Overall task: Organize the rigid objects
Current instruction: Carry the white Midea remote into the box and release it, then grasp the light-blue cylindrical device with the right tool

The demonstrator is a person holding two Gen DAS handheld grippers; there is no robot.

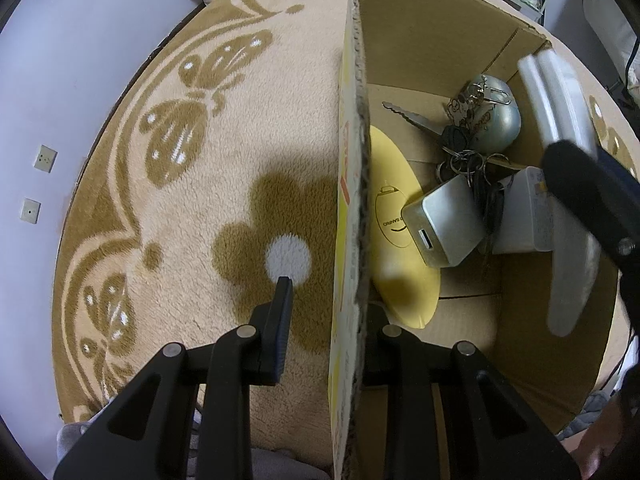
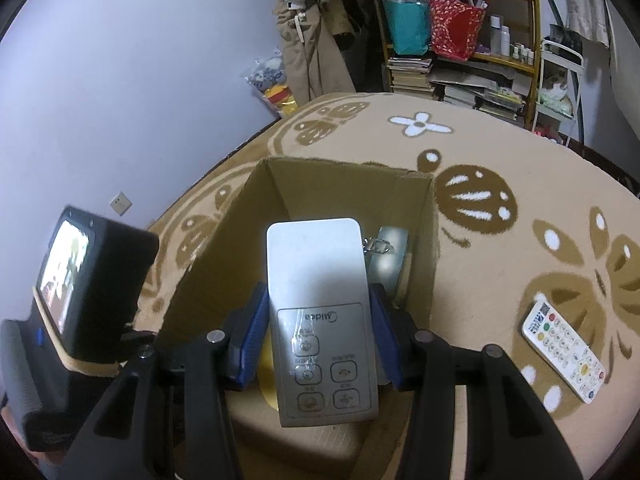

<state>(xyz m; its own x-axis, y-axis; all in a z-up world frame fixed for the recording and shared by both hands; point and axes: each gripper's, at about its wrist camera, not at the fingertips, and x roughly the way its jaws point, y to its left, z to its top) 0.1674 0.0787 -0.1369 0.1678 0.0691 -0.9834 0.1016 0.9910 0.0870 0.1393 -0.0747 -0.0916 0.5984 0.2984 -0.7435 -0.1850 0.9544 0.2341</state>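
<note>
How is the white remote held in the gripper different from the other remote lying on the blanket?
The held remote is plain white with a few grey buttons; the loose remote has many small coloured buttons. The held remote is clamped in the right gripper above the cardboard box; the loose one lies flat on the blanket. Both are white and rectangular.

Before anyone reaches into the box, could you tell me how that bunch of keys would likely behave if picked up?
The bunch of keys would probably dangle loosely, since several keys and charms hang from joined rings. It looks heavy for its size, being mostly metal. It may snag, as it lies tangled against the silver box.
</note>
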